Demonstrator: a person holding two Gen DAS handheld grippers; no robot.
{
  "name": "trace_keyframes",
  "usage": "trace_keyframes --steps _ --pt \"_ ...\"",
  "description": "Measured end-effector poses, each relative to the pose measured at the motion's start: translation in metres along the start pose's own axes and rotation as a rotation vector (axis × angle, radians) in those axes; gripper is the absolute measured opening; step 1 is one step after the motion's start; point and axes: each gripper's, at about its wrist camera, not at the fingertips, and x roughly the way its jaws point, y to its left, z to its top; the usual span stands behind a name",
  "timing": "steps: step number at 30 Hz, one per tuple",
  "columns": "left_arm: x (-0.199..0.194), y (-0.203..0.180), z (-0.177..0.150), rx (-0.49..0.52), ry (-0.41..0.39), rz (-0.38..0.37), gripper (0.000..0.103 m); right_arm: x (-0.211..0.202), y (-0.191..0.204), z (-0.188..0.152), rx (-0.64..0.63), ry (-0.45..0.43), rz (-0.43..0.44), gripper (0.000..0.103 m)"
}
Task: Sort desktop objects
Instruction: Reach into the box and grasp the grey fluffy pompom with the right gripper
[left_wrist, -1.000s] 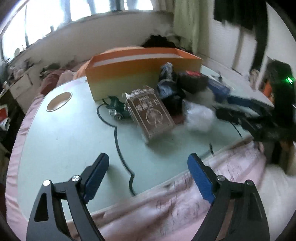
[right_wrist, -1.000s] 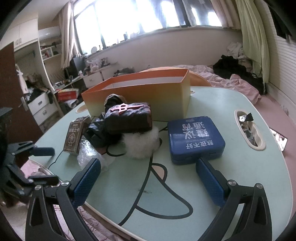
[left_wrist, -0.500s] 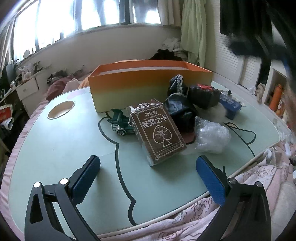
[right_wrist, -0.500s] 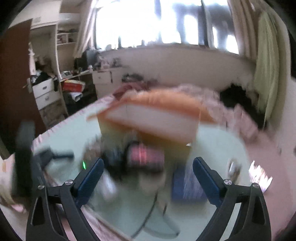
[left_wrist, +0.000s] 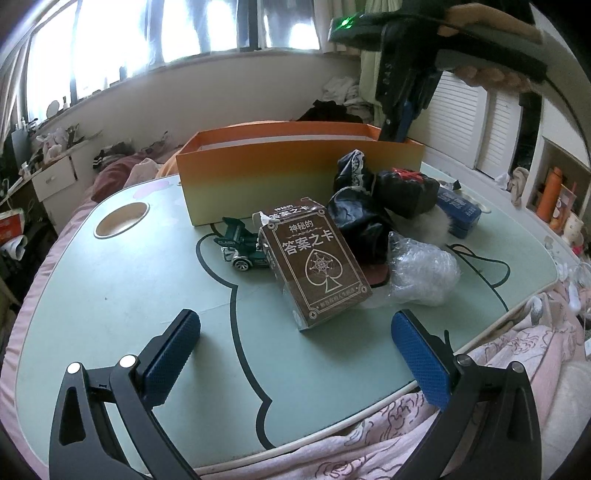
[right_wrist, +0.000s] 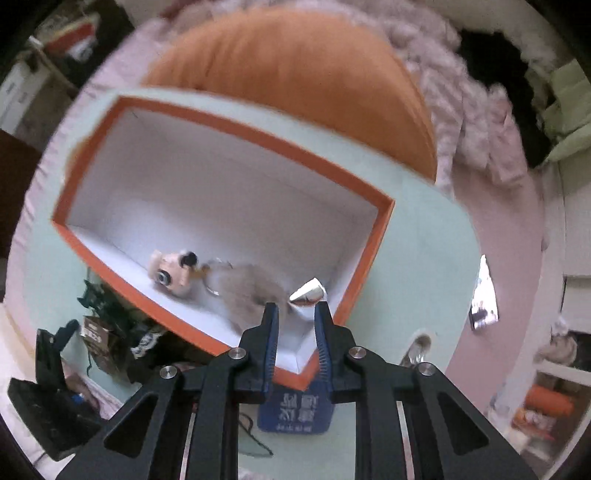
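1. Left wrist view: the left gripper (left_wrist: 295, 347) is held wide open over the green table (left_wrist: 110, 288), nothing between its pads. The brown card box (left_wrist: 314, 262) partly hides a green toy car (left_wrist: 242, 247); dark bundles cover most of the blue tin (left_wrist: 460, 212). The inside of the orange box (left_wrist: 295, 166) is hidden by its wall.

2. Right wrist view, blurred: the right gripper (right_wrist: 295, 312) is pointed down into the orange box (right_wrist: 369, 258), its jaws just closed to a narrow gap, with nothing seen between them. A plush toy (right_wrist: 207, 277) lies inside; the silvery object (right_wrist: 308, 291) cannot be made out.
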Motion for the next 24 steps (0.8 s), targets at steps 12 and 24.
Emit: trace_keyframes --steps 12,24 --pt "-0.001 0.0 -0.001 0.003 -0.005 0.002 0.103 0.033 0.011 0.03 -0.037 0.153 -0.117 0.047" --pt "-0.003 -0.001 -0.001 0.0 -0.009 0.005 0.103 0.01 -0.005 0.029 0.039 -0.026 0.082 0.034"
